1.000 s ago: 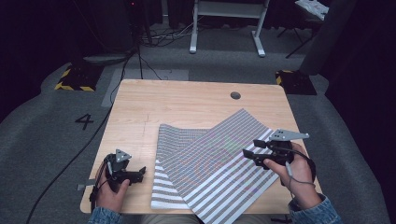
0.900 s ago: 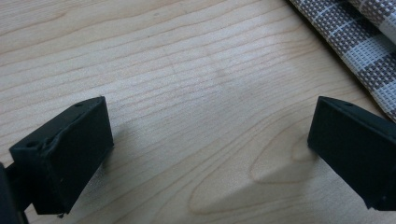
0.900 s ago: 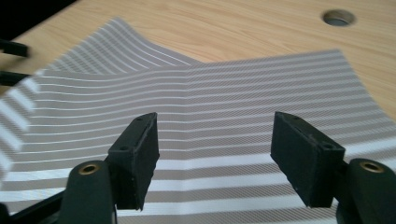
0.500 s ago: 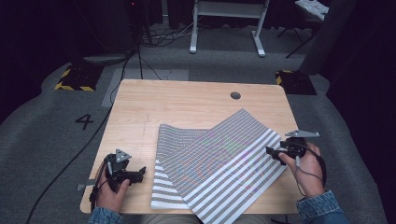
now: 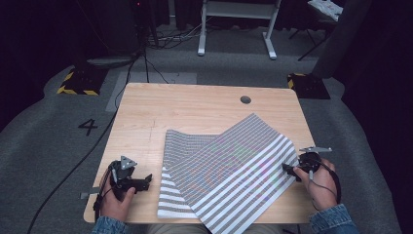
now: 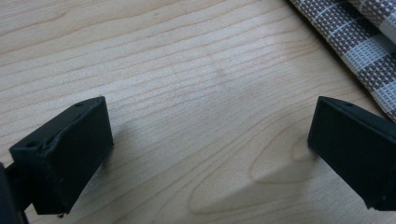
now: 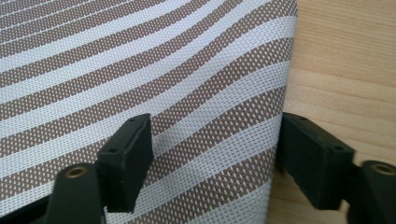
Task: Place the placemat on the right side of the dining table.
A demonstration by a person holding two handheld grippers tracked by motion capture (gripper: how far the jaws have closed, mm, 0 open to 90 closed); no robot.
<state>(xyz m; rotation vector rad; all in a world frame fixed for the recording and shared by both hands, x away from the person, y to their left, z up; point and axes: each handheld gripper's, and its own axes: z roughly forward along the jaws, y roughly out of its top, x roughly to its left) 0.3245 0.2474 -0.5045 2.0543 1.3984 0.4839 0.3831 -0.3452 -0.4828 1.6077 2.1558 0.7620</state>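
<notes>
One wooden tabletop [image 5: 195, 107] carries a striped mat [image 5: 234, 170], folded, lower centre-right of the high view. Right gripper [image 5: 291, 169] at the mat's right edge, fingers spread astride it, just been closing slightly. Left gripper [image 5: 146, 181] lower left on bare wood, fingers spread.

Brown-and-white striped mat [image 5: 234, 170] (woven), pale wood table [image 5: 195, 107]

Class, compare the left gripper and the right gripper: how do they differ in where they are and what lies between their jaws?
The left gripper sits over bare table, apart from the striped mat; the right gripper is at the mat's right edge. Between the left jaws lies wood; between the right jaws lies mat. Both stand open, gripping nothing.
</notes>
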